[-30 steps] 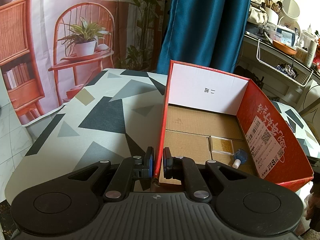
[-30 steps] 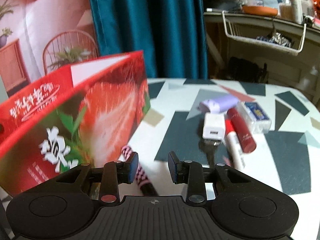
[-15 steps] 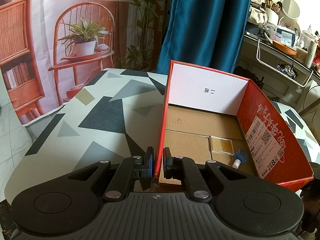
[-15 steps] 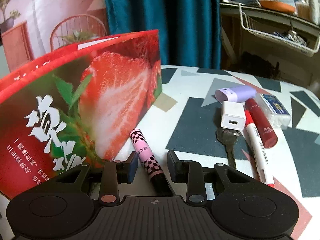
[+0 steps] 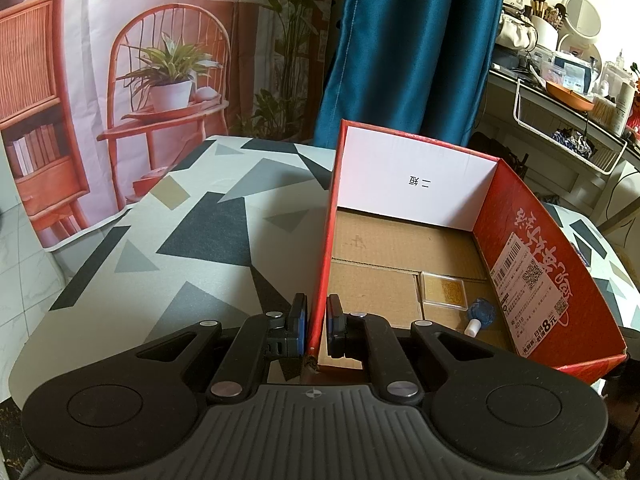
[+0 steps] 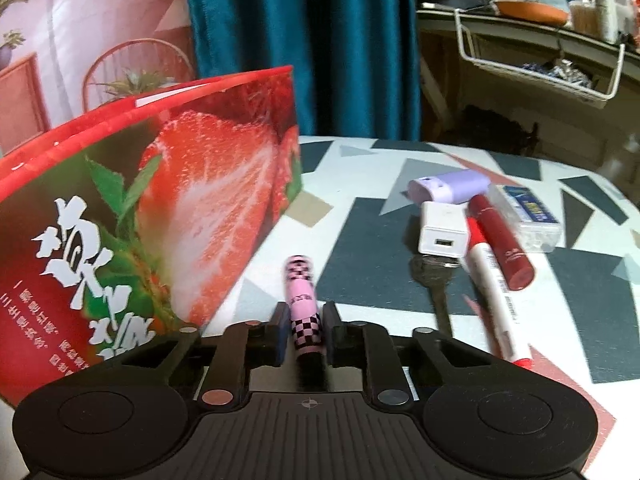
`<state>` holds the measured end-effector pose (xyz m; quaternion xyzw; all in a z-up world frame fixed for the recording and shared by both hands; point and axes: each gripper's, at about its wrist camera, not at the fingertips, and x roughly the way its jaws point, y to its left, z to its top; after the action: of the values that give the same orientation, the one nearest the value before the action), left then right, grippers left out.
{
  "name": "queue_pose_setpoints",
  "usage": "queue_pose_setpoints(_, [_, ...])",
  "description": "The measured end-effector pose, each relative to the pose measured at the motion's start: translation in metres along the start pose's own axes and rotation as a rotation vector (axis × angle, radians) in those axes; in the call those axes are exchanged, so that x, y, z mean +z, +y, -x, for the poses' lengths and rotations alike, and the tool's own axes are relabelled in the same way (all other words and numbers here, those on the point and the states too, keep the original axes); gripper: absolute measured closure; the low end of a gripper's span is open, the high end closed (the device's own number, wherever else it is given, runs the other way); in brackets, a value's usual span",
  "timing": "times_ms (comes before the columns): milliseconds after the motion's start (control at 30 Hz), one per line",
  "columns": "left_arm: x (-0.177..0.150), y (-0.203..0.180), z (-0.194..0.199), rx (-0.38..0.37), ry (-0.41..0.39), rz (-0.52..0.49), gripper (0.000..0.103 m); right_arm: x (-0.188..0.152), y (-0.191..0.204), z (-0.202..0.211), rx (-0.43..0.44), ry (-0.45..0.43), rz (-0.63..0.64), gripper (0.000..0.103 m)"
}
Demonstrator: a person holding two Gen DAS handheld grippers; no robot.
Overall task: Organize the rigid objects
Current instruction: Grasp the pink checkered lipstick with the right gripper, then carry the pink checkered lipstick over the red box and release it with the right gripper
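My left gripper (image 5: 316, 330) is shut on the near left wall of the red cardboard box (image 5: 326, 248). Inside the box lie a clear case with gold contents (image 5: 443, 289) and a small blue-topped bottle (image 5: 480, 314). In the right wrist view the box's strawberry-printed side (image 6: 168, 220) stands at left. A pink and black checkered tube (image 6: 302, 300) lies on the table between my right gripper's fingers; the gripper (image 6: 305, 334) has closed in around it, small gaps still showing beside the tube.
To the right on the patterned table (image 6: 372, 264) lie a white charger (image 6: 442, 230), a lilac case (image 6: 448, 186), a dark red tube (image 6: 500, 246), a red-and-white marker (image 6: 494, 292), a clear box with blue label (image 6: 528, 212) and a dark key (image 6: 438, 284).
My right gripper moved forward and right over the checkered tube, and its fingers narrowed around it. The left gripper and box have not moved.
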<state>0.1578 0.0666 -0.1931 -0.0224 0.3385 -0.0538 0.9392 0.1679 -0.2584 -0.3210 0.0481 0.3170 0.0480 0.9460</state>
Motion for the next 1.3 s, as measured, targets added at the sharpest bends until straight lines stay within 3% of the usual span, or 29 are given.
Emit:
queue_pose_setpoints(967, [0.0,0.0,0.0,-0.001,0.0,0.001,0.092,0.0,-0.007,0.002,-0.005,-0.013,-0.071,0.088])
queue_pose_setpoints(1133, [0.0,0.0,0.0,0.0,0.001,0.0,0.092,0.011,-0.013,0.017,-0.005,-0.077,-0.099,0.088])
queue_pose_setpoints(1300, [0.001,0.001,0.0,-0.002,0.003,0.005,0.092,0.047,-0.016,0.044,0.028,-0.196,-0.13,0.088])
